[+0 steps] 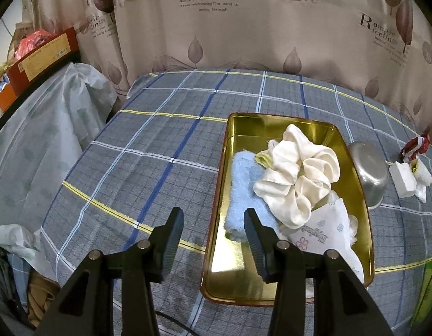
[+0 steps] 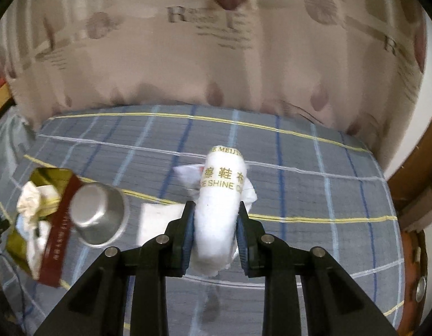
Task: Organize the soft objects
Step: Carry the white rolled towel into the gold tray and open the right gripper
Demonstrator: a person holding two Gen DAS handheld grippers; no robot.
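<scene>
Mostly blurred gold tray (image 2: 48,176), edge-cropped

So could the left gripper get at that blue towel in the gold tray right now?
Probably yes. The left gripper is open and empty, just short of the blue towel, which lies along the tray's left side. The white scrunchie overlaps only its right edge.

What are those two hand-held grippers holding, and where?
The right hand-held gripper pinches a white shoe shine cloth at its lower middle, off the bed. The left hand-held gripper is open, empty.
</scene>
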